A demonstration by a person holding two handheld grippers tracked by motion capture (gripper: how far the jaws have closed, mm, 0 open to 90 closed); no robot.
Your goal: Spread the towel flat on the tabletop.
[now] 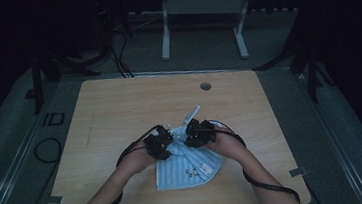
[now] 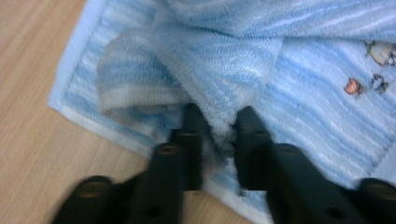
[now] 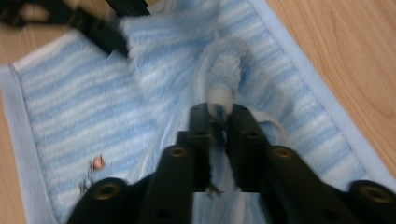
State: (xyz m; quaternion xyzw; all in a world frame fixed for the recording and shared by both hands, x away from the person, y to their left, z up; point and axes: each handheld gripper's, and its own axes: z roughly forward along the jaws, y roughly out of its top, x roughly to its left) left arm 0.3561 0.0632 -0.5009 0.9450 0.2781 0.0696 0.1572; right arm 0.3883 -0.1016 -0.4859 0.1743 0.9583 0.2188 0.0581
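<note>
A light blue striped towel lies crumpled on the wooden table, near its front middle. My left gripper rests on the towel's left part; in the left gripper view, the left gripper is shut on a raised fold of the towel. My right gripper sits close beside it; in the right gripper view, the right gripper is shut on a bunched ridge of the towel. The left gripper's black jaws show at that view's top left. Small embroidered figures mark the cloth.
A round cable hole sits near the table's far edge. A white metal stand is on the floor beyond the table. Black cables loop on the floor to the left. Bare wood surrounds the towel.
</note>
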